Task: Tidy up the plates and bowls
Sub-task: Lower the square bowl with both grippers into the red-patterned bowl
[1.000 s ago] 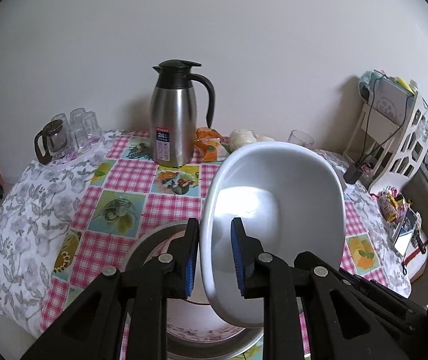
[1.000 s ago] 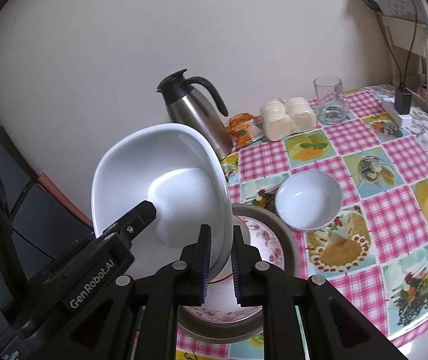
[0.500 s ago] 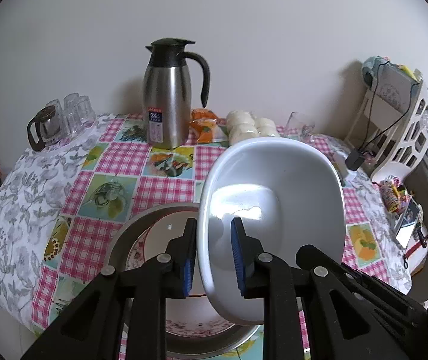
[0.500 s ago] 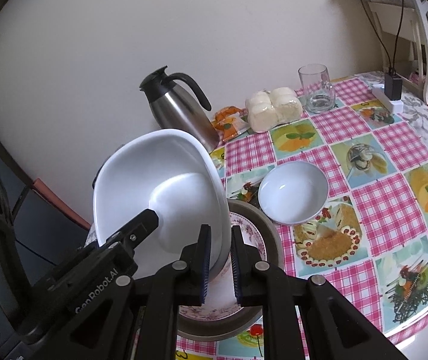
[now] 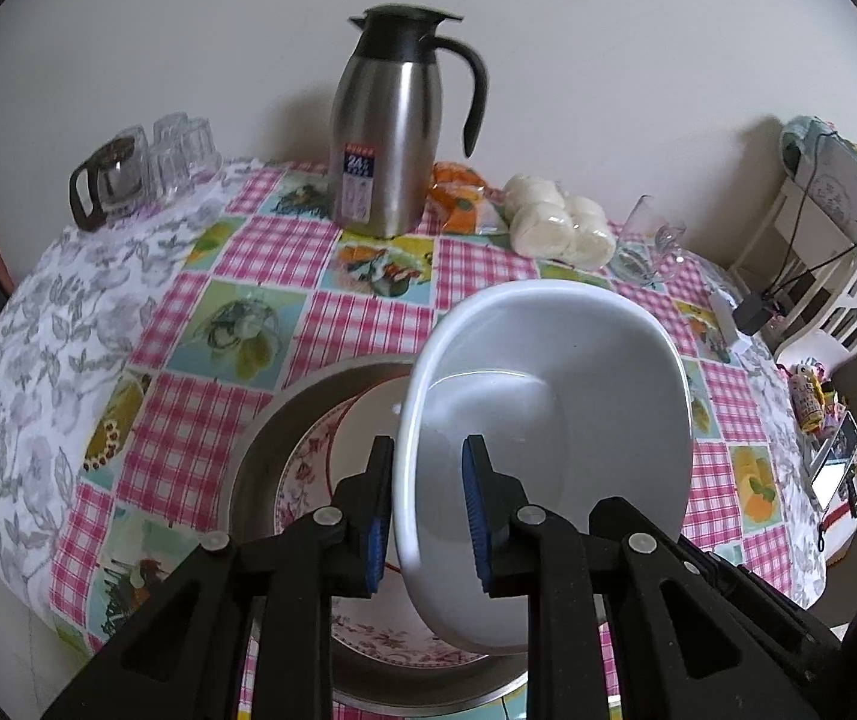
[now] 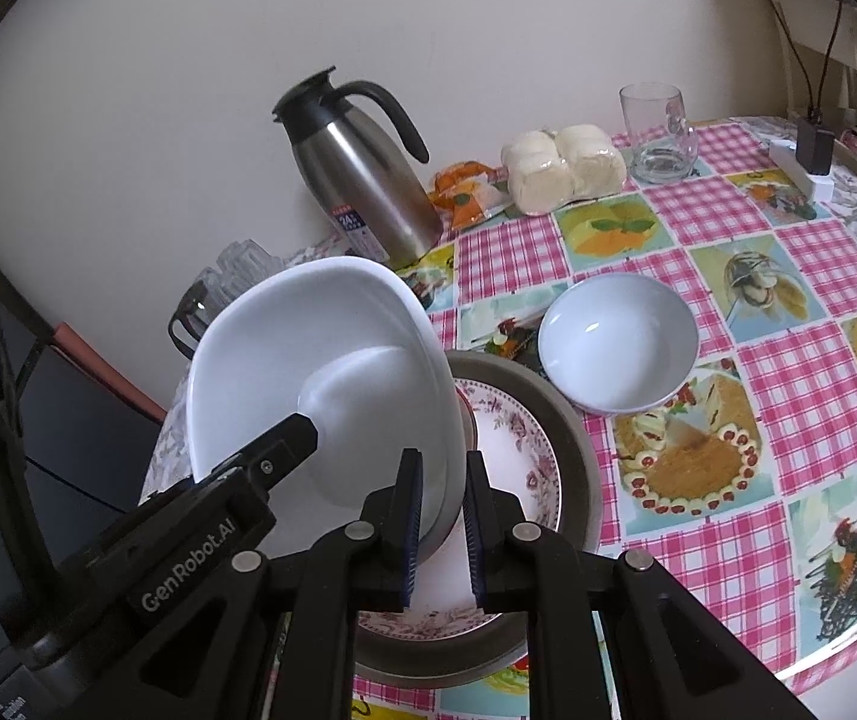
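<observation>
Evenly lit by soft daylight, bright enough for clear colours. Strong barrel distortion in both fisheye views, with black vignette filling the corners and the pink checked tablecloth (image 5: 362, 324) bowing at its edges. Soft shadow behind the stainless steel jug with black lid and handle (image 5: 389, 132) on the cream wall (image 5: 608, 60), falling to its left; another beside the white lattice rack (image 5: 848, 276). Pale glare inside the deep white squarish dish (image 5: 548, 396) (image 6: 332, 372) and a small highlight in the round white bowl (image 6: 617, 342). Slight blur on jug lid and handle. Black gripper bodies underexposed, detail lost.
</observation>
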The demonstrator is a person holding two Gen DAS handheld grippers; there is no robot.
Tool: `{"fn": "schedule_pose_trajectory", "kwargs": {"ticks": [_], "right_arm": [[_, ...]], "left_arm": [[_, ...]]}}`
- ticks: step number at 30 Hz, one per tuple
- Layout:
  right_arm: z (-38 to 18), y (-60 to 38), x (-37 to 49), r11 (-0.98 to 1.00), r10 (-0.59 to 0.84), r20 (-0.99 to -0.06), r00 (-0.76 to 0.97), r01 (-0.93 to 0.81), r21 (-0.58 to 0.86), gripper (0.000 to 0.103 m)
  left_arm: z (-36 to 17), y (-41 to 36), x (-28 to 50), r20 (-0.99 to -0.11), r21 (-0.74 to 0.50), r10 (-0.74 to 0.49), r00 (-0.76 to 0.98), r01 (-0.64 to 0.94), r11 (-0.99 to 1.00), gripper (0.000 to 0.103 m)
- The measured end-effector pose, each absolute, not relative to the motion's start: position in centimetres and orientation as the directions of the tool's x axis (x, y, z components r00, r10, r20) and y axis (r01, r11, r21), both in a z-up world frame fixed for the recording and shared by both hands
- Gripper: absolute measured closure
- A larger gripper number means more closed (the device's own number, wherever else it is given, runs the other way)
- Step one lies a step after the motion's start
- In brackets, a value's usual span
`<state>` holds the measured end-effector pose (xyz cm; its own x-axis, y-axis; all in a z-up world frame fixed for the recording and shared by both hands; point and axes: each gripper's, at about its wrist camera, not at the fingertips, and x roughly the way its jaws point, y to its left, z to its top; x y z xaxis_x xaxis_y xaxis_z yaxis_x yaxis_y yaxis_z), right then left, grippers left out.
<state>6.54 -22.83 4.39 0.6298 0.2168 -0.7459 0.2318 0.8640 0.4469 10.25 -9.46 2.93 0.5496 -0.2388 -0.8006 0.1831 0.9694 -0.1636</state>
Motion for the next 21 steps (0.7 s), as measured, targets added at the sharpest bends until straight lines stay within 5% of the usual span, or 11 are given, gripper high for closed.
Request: {"fn": "schedule_pose_trajectory", "kwargs": {"ticks": [21], "right_arm": [[1.9,-20.9,8.8,0.883,0.202,-0.792,0.577,0.243,0.402,0.086]], "left_arm": [[0.3,-7.6,12.3,-0.841,-0.214,-0.257,0.477,0.142,0.966,0.081]]}}
